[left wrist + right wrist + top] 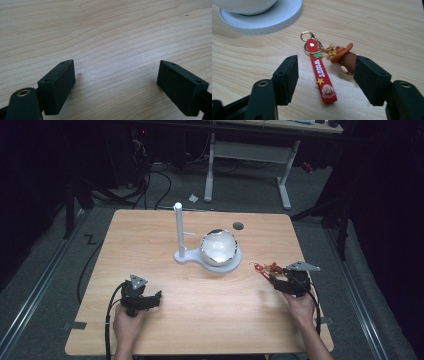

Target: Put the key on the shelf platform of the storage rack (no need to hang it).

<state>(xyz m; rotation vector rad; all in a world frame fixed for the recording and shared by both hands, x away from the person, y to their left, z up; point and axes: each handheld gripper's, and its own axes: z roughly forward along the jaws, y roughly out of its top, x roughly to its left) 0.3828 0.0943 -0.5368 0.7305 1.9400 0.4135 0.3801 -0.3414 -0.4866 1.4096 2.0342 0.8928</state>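
A red keychain strap [321, 75] printed "WOODY" lies flat on the wooden table, with a gold ring and clasp [308, 37] at its far end and a small cowboy figure [345, 57] attached. In the high view the keychain [265, 268] lies right of the white stand. My right gripper [325, 75] is open, its jaws standing either side of the strap just above the table; I see it also at the table's right [280, 282]. My left gripper [116, 80] is open over bare wood and holds nothing; it rests at the front left [150, 299].
A white stand [186, 256] with an upright post [178, 227] and a round base carrying a white bowl [219, 247] sits mid-table; the base's edge [274, 21] lies just beyond the keychain. A small round hole [238, 226] marks the far side of the table.
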